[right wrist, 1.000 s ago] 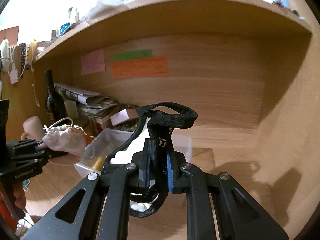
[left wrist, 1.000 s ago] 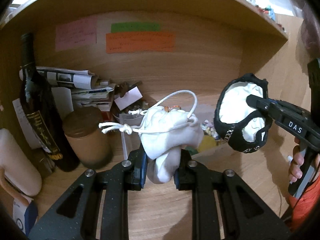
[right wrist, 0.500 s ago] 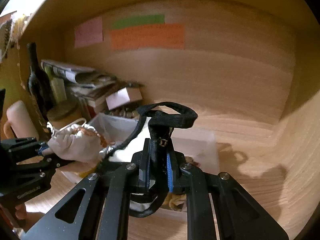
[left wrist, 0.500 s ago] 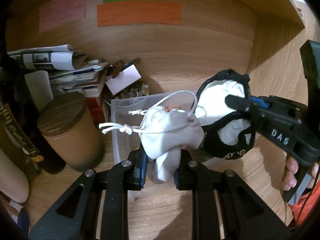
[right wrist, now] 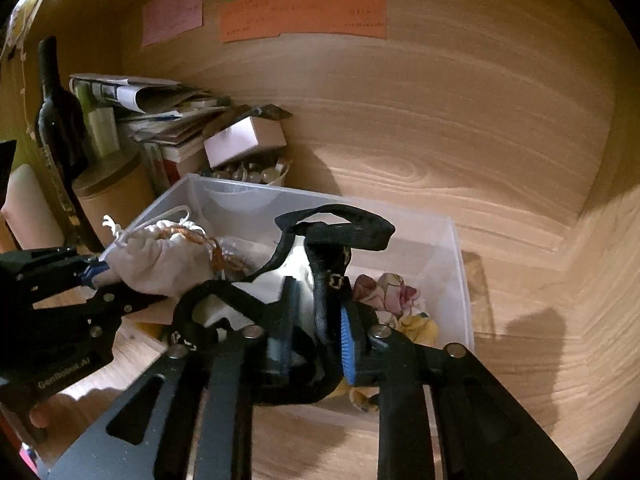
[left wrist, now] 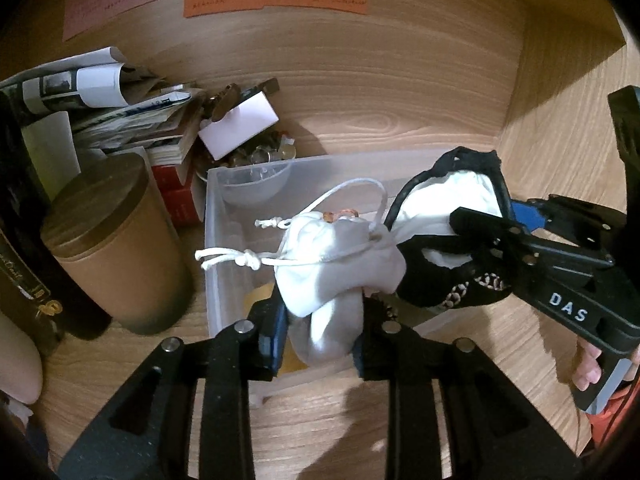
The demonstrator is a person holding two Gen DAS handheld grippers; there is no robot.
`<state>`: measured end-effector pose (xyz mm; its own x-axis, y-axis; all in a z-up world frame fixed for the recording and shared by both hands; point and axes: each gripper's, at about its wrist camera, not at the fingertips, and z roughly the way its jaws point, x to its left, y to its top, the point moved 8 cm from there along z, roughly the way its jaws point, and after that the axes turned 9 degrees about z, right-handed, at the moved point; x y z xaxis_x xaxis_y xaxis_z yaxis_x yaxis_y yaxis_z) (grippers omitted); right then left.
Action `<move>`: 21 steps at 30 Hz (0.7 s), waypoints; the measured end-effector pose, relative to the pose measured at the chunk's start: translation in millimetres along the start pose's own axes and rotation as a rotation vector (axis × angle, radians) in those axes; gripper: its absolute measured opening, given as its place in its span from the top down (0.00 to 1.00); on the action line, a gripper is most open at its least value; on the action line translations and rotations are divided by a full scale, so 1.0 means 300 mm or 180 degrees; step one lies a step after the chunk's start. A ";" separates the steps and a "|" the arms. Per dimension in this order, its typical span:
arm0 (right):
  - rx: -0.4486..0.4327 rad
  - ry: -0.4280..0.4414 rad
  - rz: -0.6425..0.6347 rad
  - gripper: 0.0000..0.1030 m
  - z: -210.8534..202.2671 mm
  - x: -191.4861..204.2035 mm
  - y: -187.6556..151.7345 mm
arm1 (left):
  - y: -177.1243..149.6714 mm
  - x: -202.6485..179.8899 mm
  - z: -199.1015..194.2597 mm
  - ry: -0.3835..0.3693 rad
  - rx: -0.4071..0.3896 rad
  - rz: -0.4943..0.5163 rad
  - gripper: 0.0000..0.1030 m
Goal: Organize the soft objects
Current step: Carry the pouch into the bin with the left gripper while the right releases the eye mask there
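Observation:
My left gripper (left wrist: 320,328) is shut on a white drawstring pouch (left wrist: 336,264) and holds it over the near left part of a clear plastic bin (left wrist: 214,240). The pouch also shows in the right wrist view (right wrist: 160,260). My right gripper (right wrist: 316,332) is shut on a black-and-white padded fabric piece with straps (right wrist: 328,240) and holds it over the bin (right wrist: 456,264). That piece shows in the left wrist view (left wrist: 444,216), touching the pouch. Floral and yellow cloths (right wrist: 388,292) lie inside the bin.
A brown cylindrical canister (left wrist: 116,248), a dark wine bottle (right wrist: 56,108), stacked papers and books (left wrist: 120,120), a small white box (left wrist: 240,124) and a dish of coins (right wrist: 248,168) crowd the shelf's left and back. Wooden shelf walls (right wrist: 600,240) close in behind and right.
Both grippers have moved forward and down into the shelf with their loads. They now hang over the clear bin, close together, with the pouch and the black piece touching.

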<state>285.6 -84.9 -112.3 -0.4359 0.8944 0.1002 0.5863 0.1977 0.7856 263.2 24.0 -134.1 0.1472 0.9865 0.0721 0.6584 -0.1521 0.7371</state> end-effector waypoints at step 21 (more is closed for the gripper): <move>-0.0627 0.0161 -0.0050 0.39 -0.316 0.040 0.027 | 0.047 -0.045 -0.392 0.0031 -0.0762 0.0024 0.33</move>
<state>220.3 -110.6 -46.9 -0.4806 0.8696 0.1134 0.4364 0.1249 0.8910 183.6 15.6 -45.6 0.1436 0.9861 0.0839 0.4635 -0.1419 0.8747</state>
